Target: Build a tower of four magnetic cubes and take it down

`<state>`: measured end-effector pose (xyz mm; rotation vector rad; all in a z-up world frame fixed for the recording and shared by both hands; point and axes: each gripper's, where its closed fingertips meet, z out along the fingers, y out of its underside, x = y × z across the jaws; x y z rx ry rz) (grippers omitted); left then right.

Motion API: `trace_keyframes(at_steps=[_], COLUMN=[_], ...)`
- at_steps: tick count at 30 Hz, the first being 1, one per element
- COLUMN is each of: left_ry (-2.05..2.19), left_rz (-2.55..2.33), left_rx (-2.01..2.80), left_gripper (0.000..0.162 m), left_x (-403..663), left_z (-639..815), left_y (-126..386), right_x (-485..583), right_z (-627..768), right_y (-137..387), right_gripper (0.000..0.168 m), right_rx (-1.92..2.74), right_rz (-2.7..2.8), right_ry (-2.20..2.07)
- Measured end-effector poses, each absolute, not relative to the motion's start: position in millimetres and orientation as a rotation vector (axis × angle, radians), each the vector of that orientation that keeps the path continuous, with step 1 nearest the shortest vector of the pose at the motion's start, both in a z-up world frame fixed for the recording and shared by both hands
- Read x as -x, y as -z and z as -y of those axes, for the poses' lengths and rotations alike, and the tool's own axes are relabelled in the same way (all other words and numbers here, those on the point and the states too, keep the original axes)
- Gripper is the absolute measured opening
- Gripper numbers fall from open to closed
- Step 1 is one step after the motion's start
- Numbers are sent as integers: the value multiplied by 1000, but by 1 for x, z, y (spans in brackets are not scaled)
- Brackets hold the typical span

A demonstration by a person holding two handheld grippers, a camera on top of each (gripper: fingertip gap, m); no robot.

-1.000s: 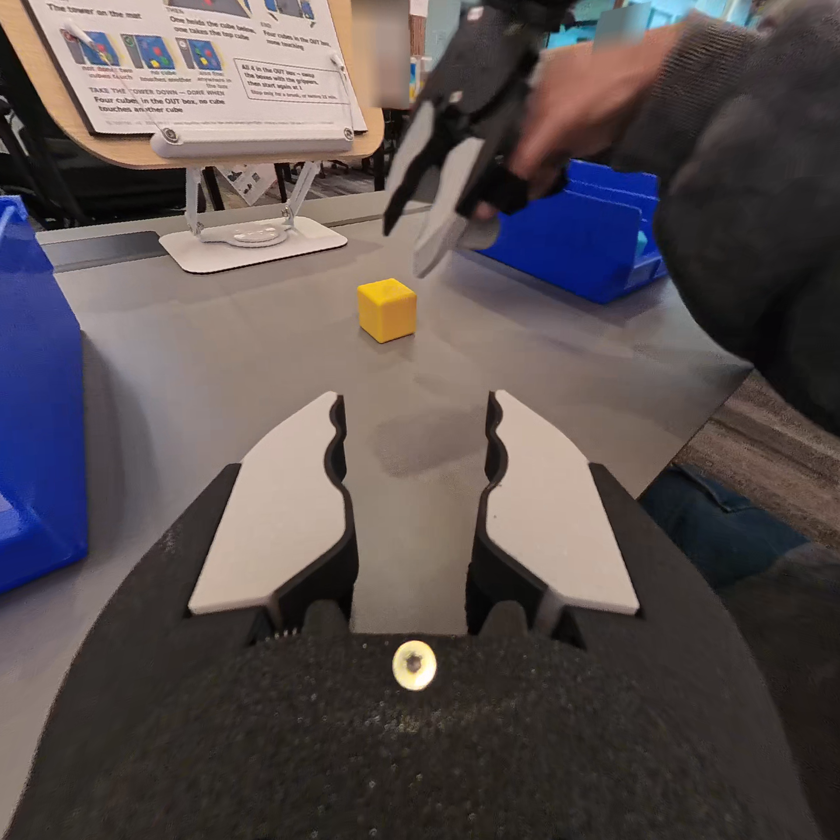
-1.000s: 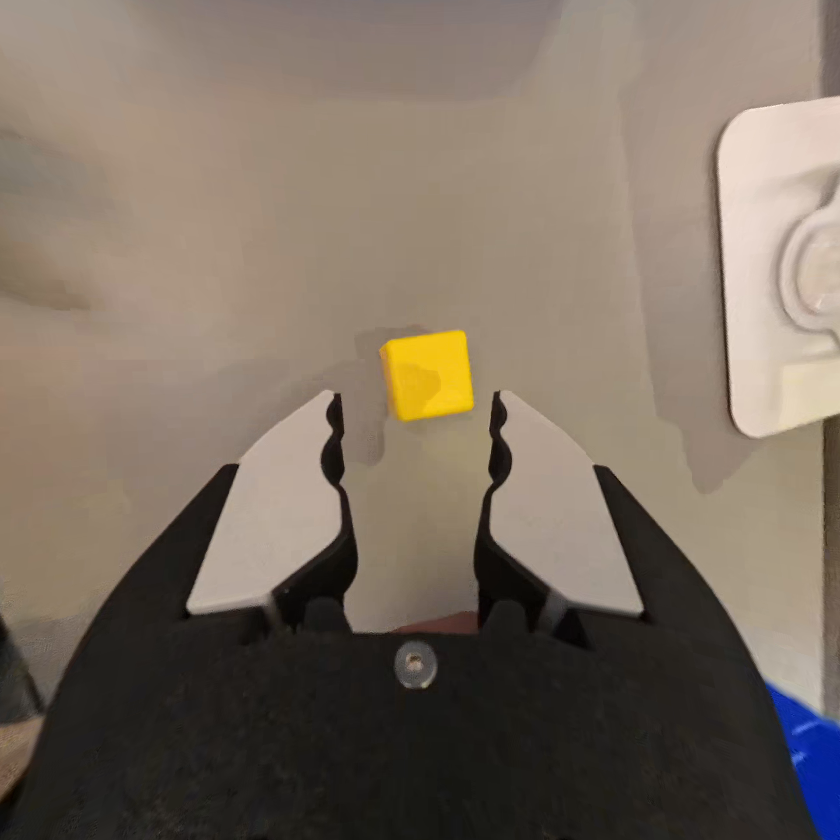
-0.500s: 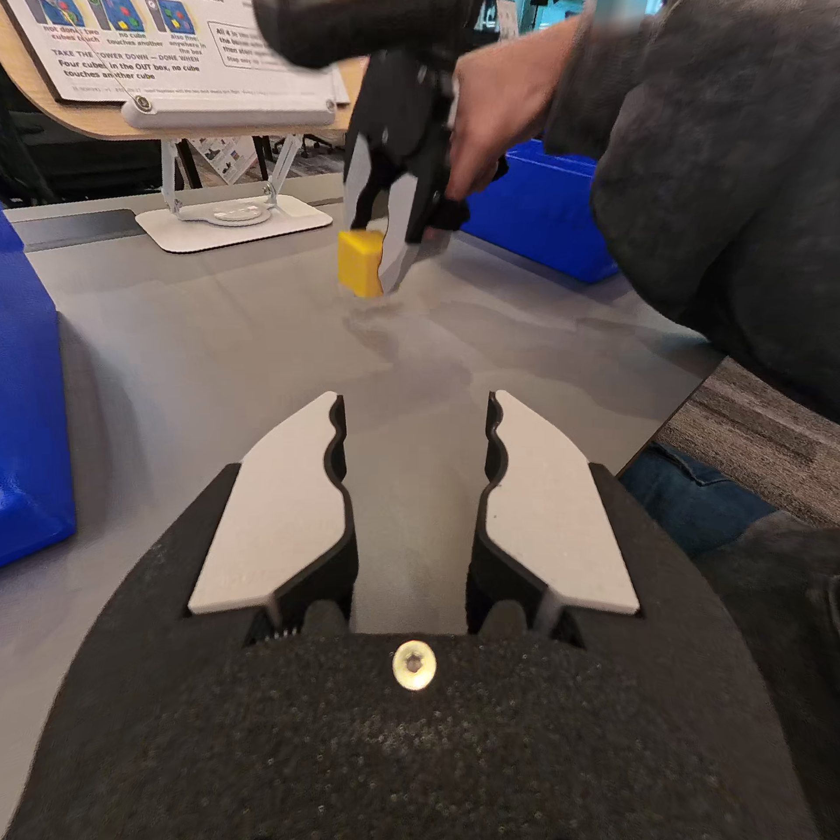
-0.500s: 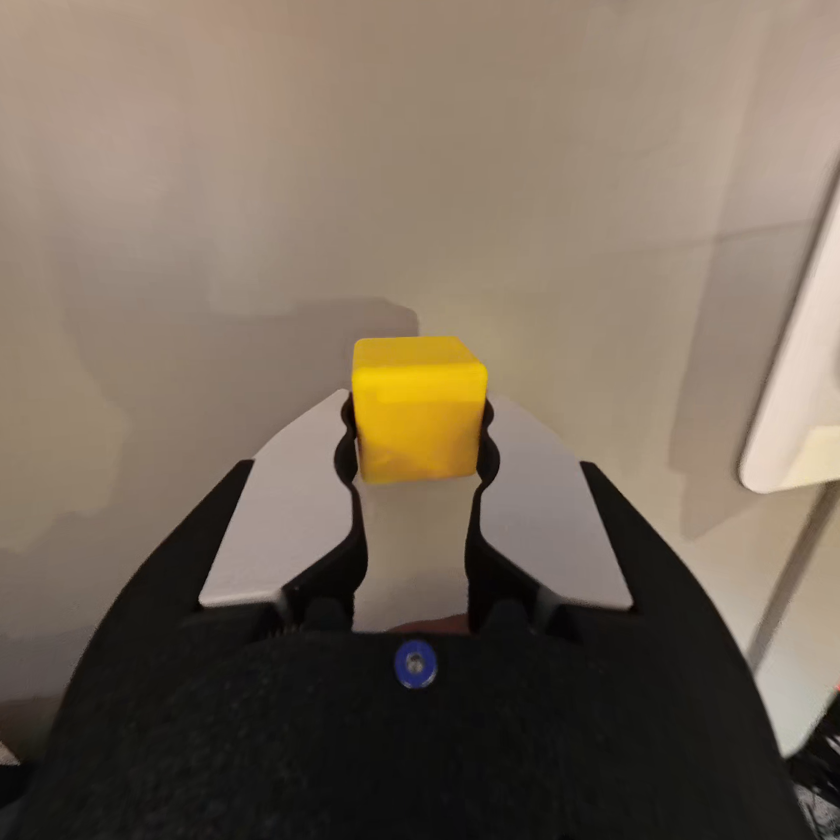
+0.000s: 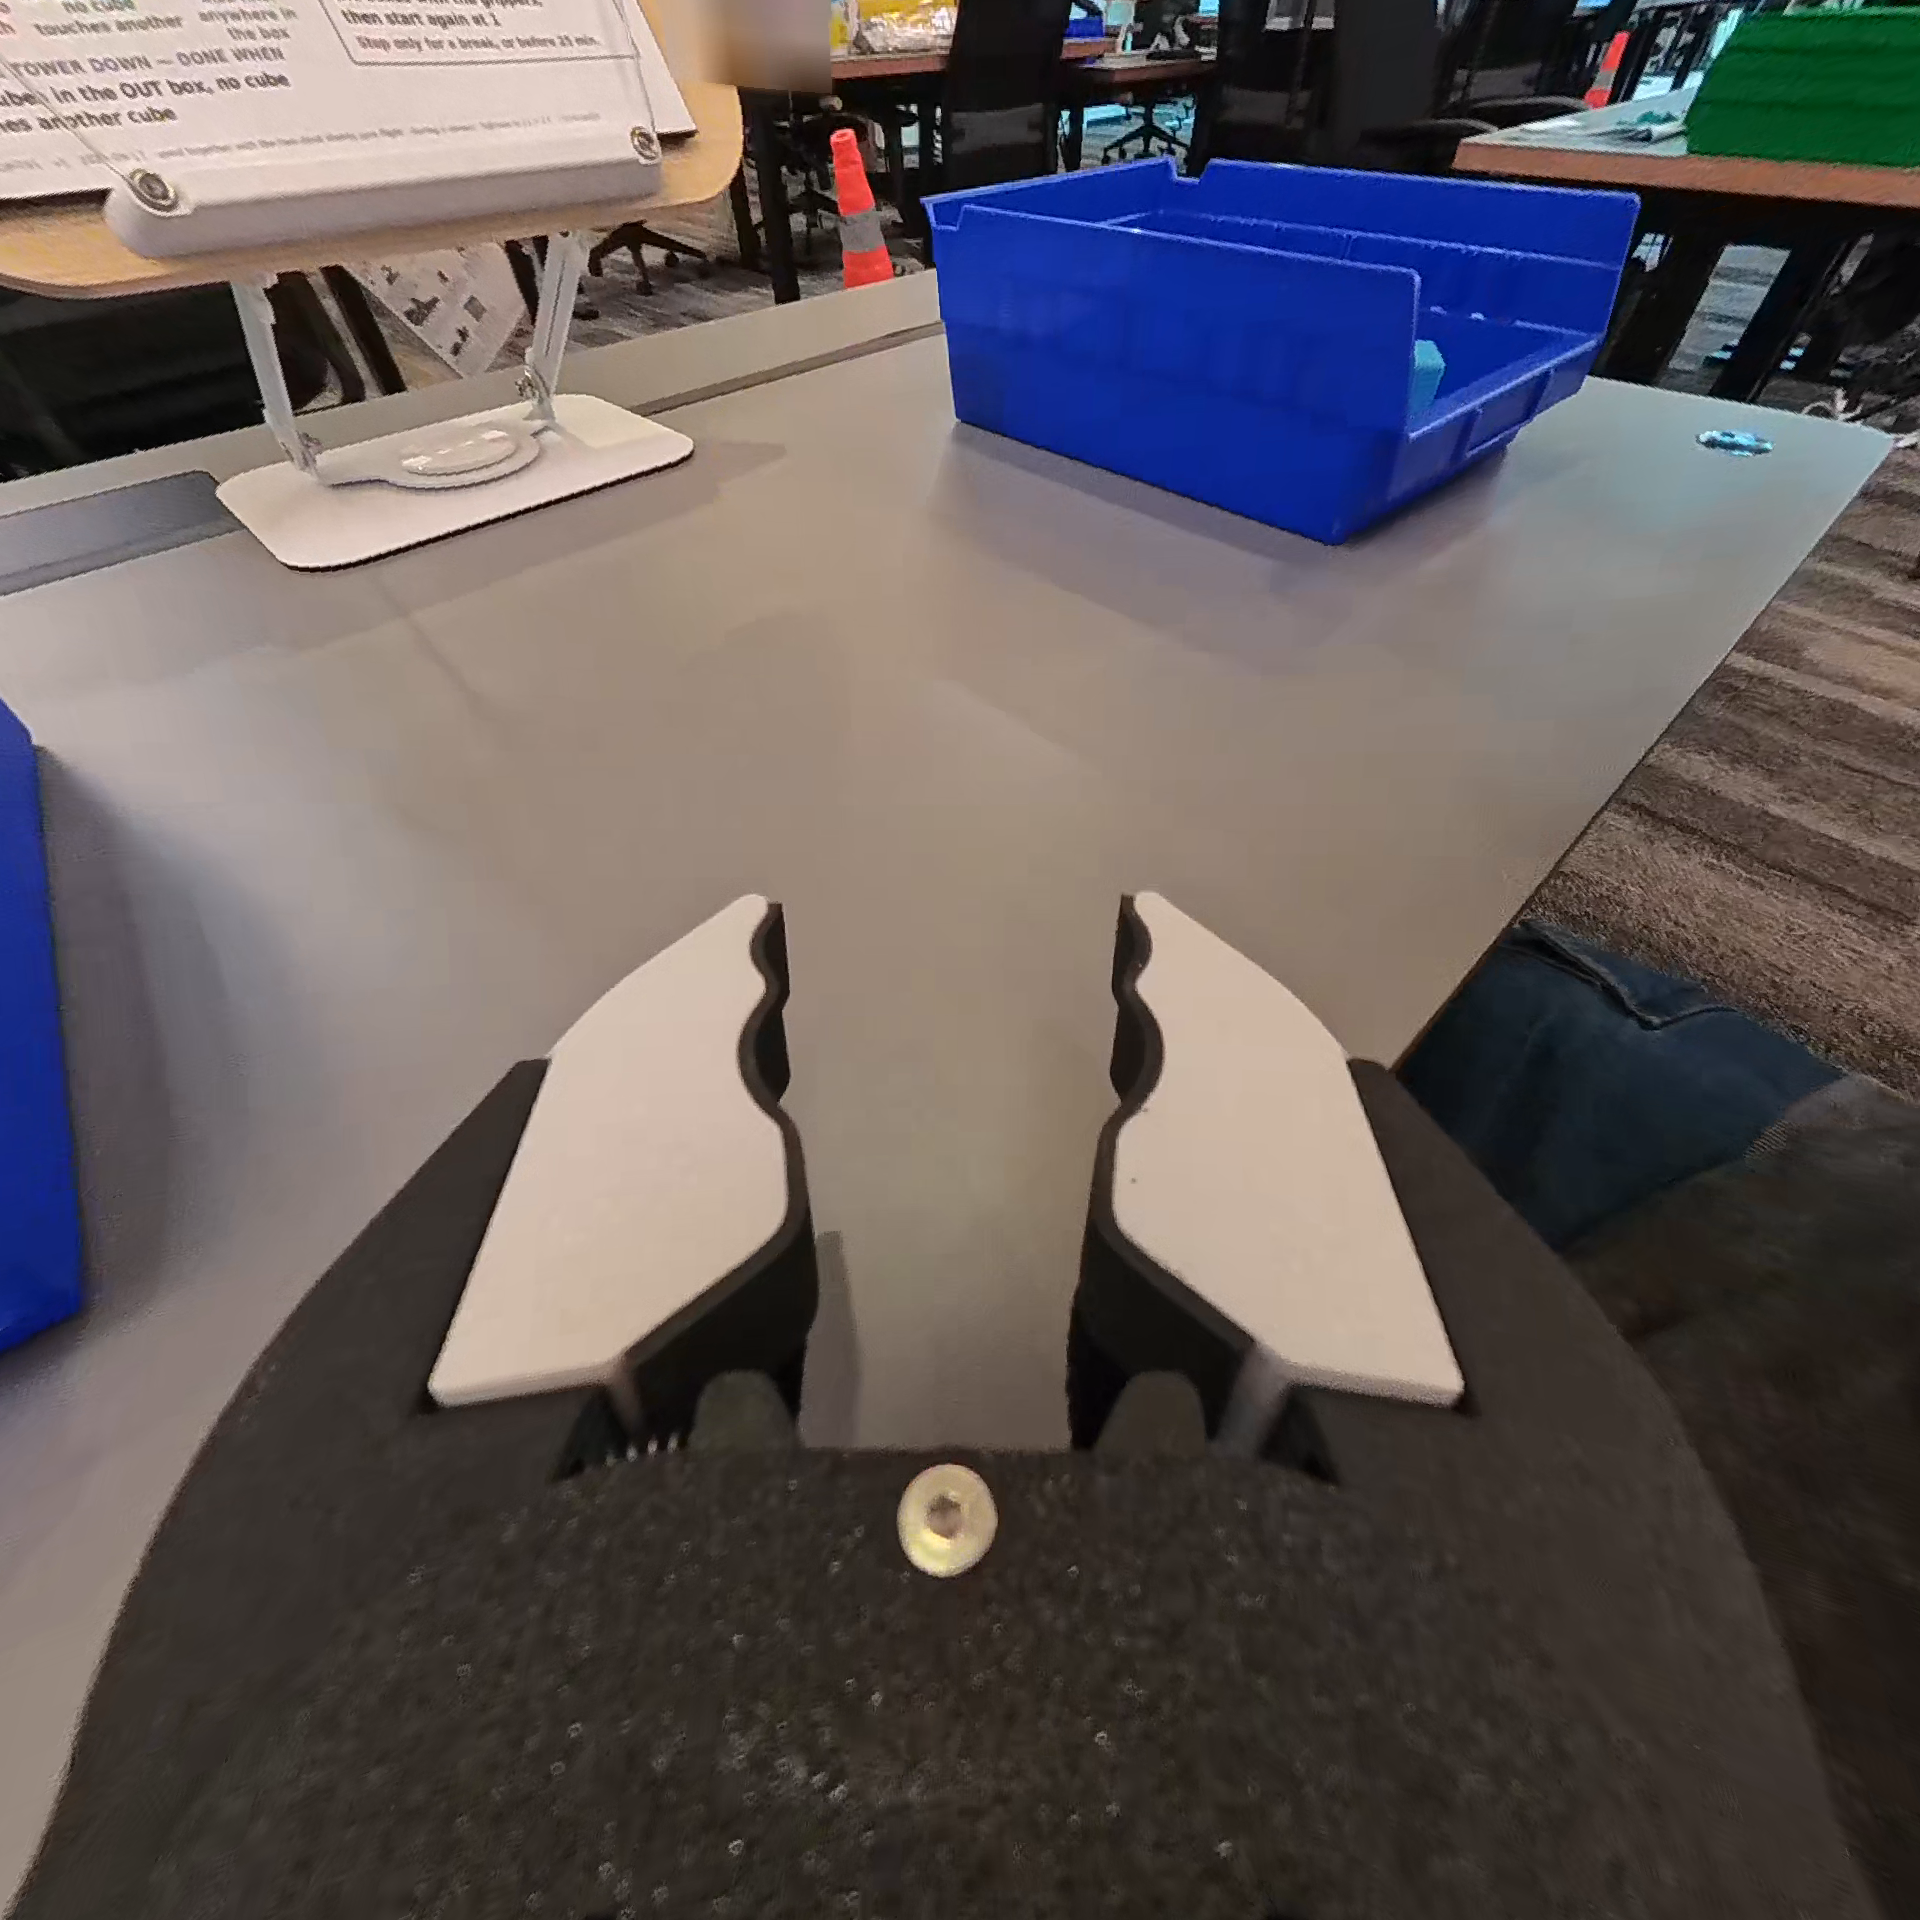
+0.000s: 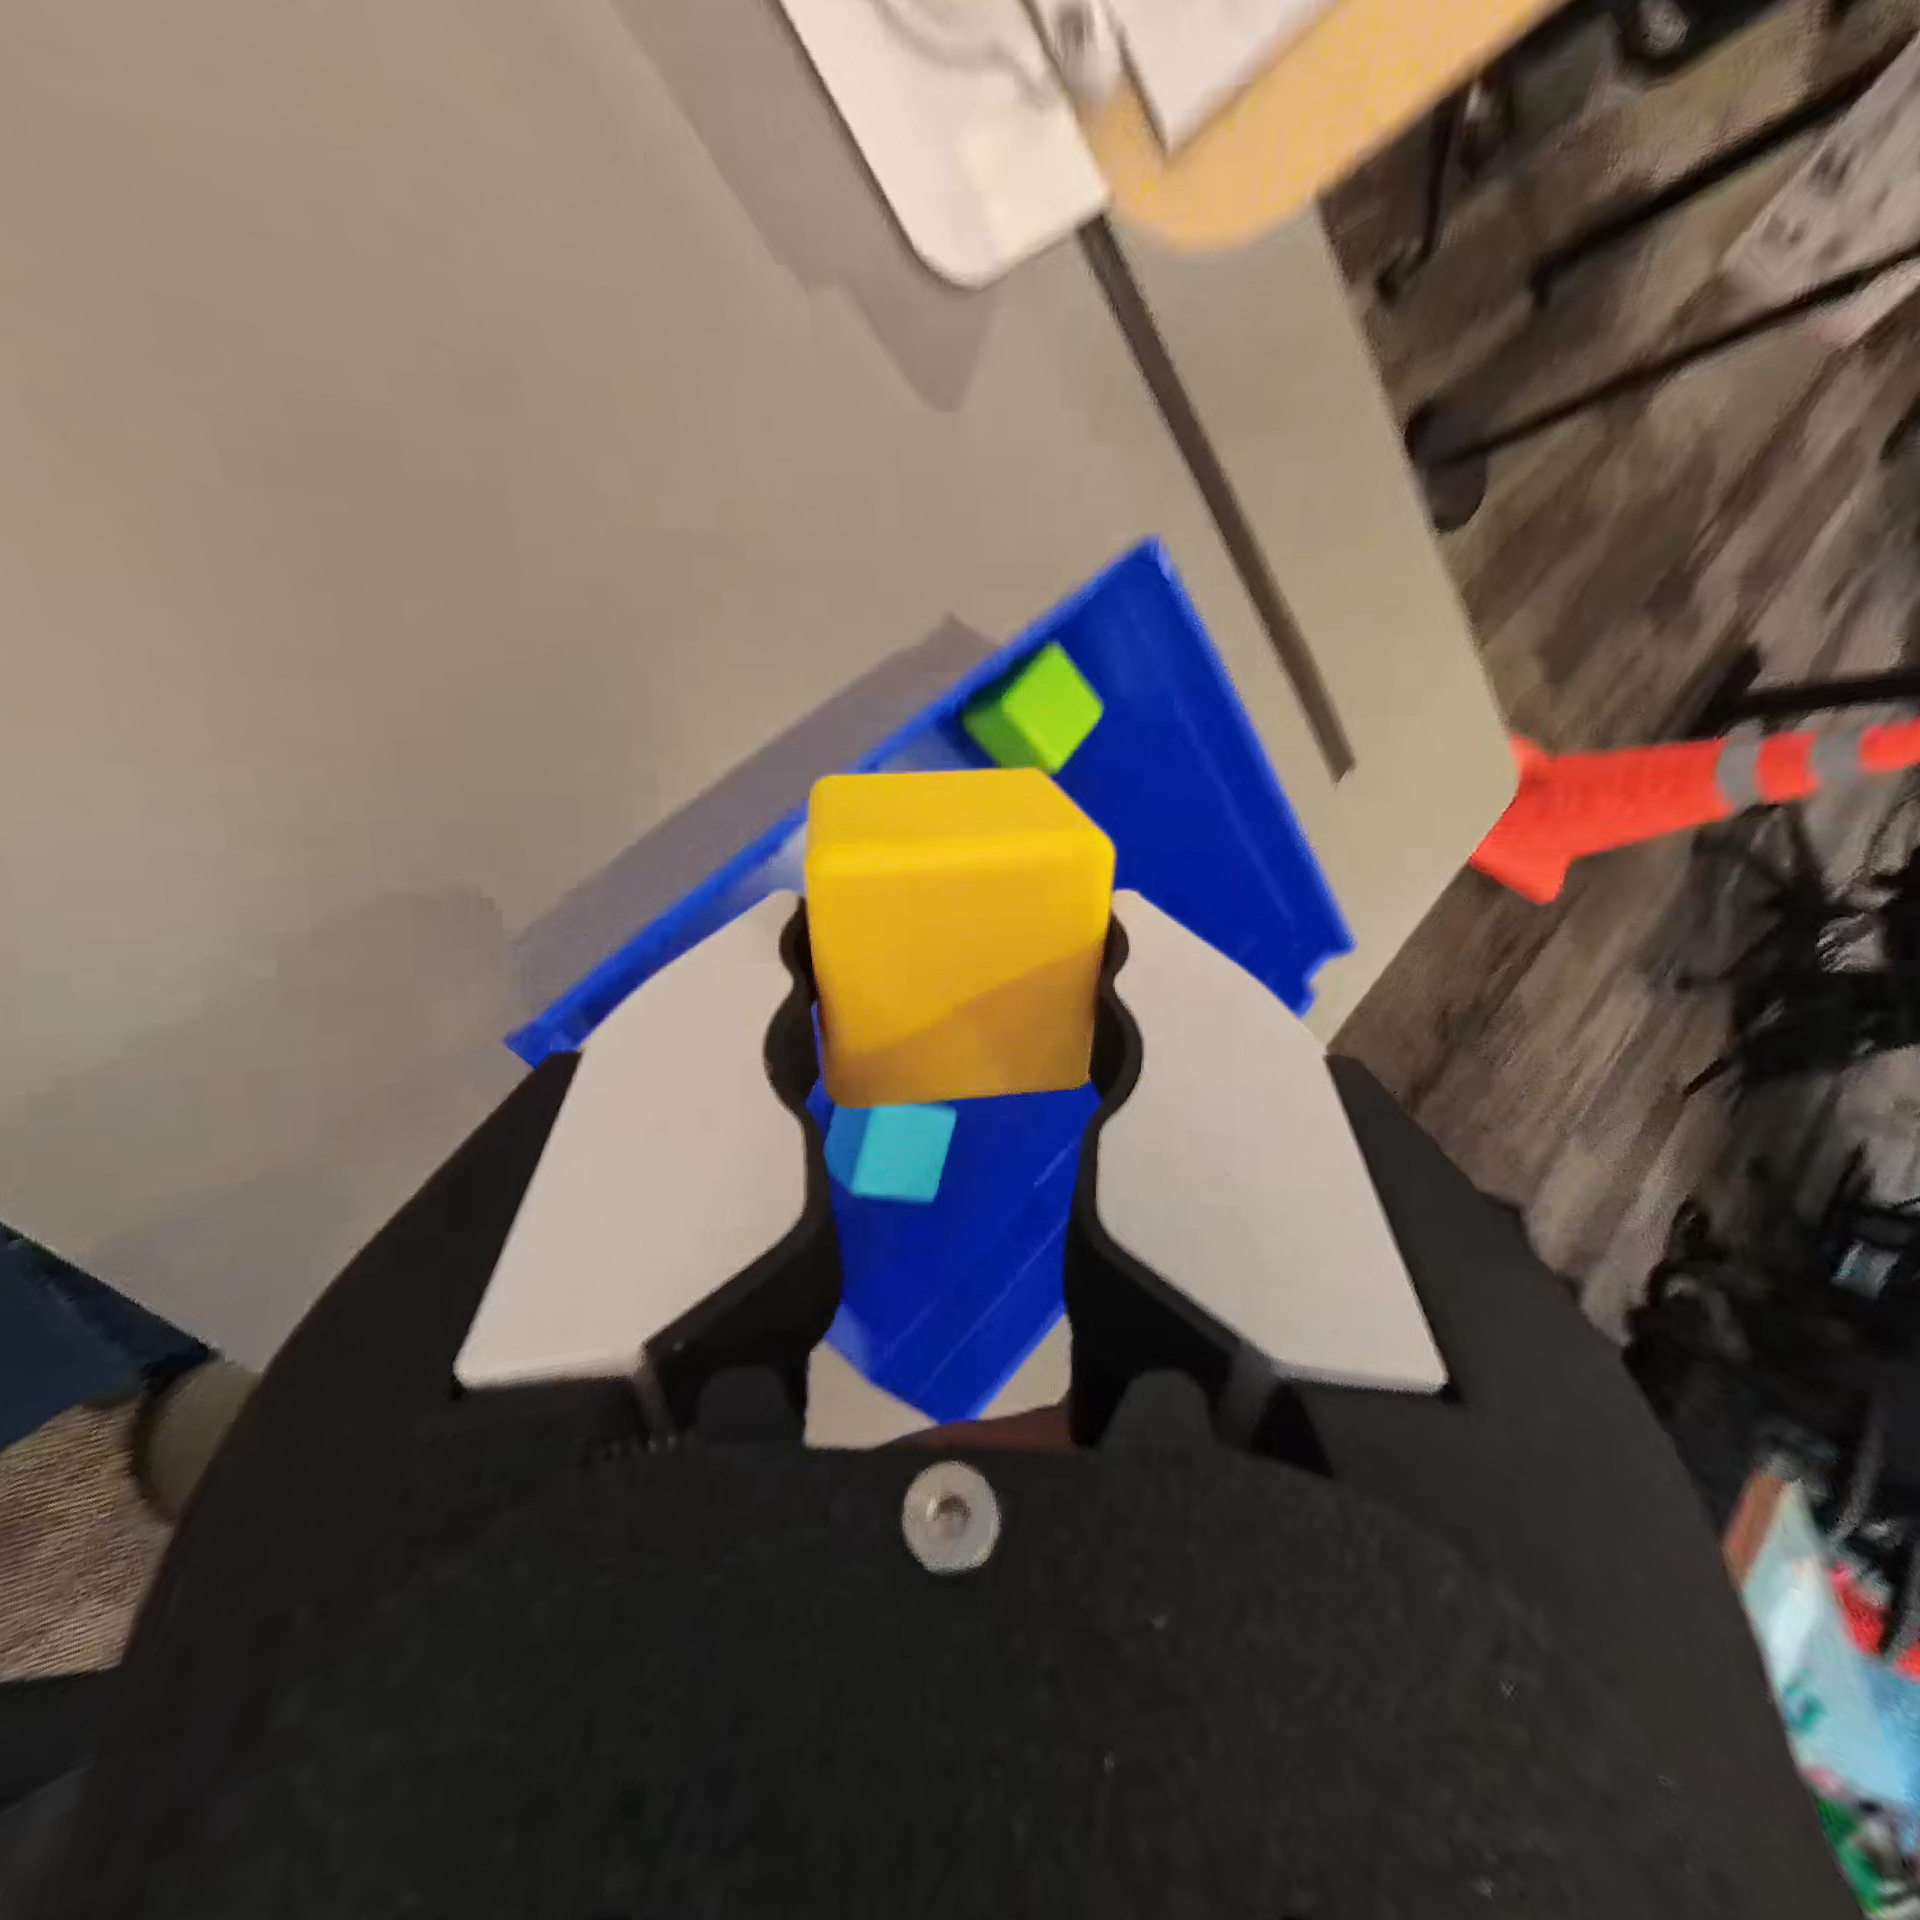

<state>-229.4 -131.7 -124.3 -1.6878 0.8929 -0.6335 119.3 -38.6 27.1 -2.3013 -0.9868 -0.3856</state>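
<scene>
In the left wrist view, a blue bin wall (image 5: 26, 1039) at the far left edge, on the grey counter (image 5: 727, 727). At upper left, a white instruction stand (image 5: 457, 478) with a printed sheet on a wooden board. At bottom centre, the left hand-held gripper (image 5: 950, 997) released, jaws spread with only bare counter between them. At upper right, a blue bin (image 5: 1195, 343) resting on the counter, a light blue cube (image 5: 1430, 372) just visible through its open side. Behind it, an orange traffic cone (image 5: 858, 213). At lower right, a leg in blue jeans (image 5: 1558, 1081) past the counter edge.

In the right wrist view, blurred, grey counter (image 6: 364, 468) filling the left. At centre, the right hand-held gripper (image 6: 954, 935) clenched on a yellow cube (image 6: 951, 935), held in the air above the blue bin (image 6: 1195, 748). Inside the bin, a light blue cube (image 6: 894, 1151) showing below the yellow one in the frame, a green cube (image 6: 1034, 707) above it, the two well apart. At upper right, the base of the stand (image 6: 966, 135); at right, the orange cone (image 6: 1621, 790) over the floor.
</scene>
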Motion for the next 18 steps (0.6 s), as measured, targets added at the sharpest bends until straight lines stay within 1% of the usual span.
trace_keyframes(at_steps=[6,11,14,18], left_ry=[616,589,561,560], left_rz=[-935,-968,-980,-961], left_rx=[1690,1687,1691,1698], left_gripper=[60,60,60,60], left_x=[220,216,218,224], left_z=[132,134,134,133], left_y=[128,131,134,134], right_x=[-162,-163,-152,-147], right_z=[49,51,56,64], right_y=[63,128,155,175], right_gripper=[51,51,51,51], right_rx=[2517,2661,2730,2831], right_rz=[933,935,1004,1069], right_ry=[263,98,17,-15])
